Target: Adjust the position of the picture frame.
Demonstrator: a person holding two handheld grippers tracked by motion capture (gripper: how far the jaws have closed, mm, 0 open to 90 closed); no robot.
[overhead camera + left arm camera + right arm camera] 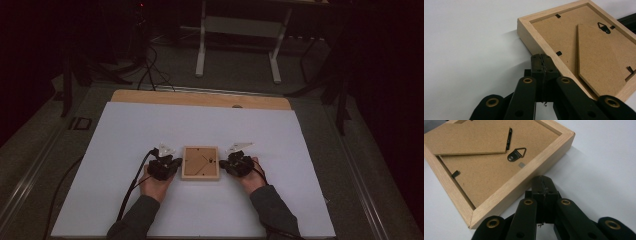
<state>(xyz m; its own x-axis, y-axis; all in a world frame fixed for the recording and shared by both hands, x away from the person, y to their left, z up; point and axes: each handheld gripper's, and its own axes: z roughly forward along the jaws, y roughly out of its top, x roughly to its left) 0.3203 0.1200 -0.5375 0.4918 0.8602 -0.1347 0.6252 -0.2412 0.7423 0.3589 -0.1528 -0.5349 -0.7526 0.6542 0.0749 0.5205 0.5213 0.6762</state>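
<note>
Left gripper [163, 167] sits low and a bit left of center in the high view, held in the person's left hand [156, 186], and its jaws are pressed fully together with nothing between them; you can see it best in the left gripper view, where the tips [541, 60] meet in a tight seam right up against the frame's [584, 50] wooden side. The right gripper [236, 165] mirrors it just right of center, in the right hand [252, 180], jaws likewise closed flat on each other and empty, tips [541, 182] touching or nearly touching the frame's [499, 170] outer edge (hard to say if there's real contact on either side, the tips cover the spot). Between the two grippers lies the frame [200, 162], a square light-wood picture frame lying face down, so the brown backing board is up. On that backing there's a fold-out stand [596, 62] lying flat, a small metal hanger [517, 154] with a triangular loop, and a few little black clips [558, 53] along the inner rim. The frame rests on a white sheet [150, 130] that fills the middle of the high view, and a strip of wooden tabletop [200, 99] peeks out past its far edge. Black cables [134, 182] trail from the left gripper toward the bottom left. Upper part of the frame is dark, with the white legs of another table [201, 47] standing on the grey floor [240, 85].
</note>
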